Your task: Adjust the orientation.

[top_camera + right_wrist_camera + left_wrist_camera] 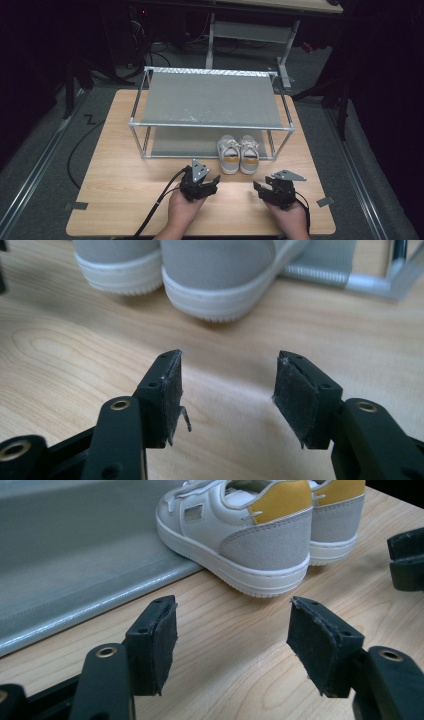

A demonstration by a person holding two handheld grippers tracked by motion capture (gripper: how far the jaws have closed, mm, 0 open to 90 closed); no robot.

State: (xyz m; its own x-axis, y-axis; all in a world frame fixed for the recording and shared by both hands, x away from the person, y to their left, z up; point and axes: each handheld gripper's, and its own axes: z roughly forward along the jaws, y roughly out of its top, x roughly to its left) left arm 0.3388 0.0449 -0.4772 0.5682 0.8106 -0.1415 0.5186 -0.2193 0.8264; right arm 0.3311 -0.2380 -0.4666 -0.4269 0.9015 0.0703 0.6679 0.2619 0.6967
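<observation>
The pair of shoes (238,154) at the rack's (210,125) front-right corner looks light, stiff-heeled — take the heels; left gripper (209,184) and right gripper (263,190) gape empty.

The high view looks forward and down over the whole surface (125,200), with the shoes (238,154) just right of centre. Each gripper view sits low and close, skimming the wood: the left one sees the shoes at 1 o'clock, the right one at 12 o'clock.
</observation>
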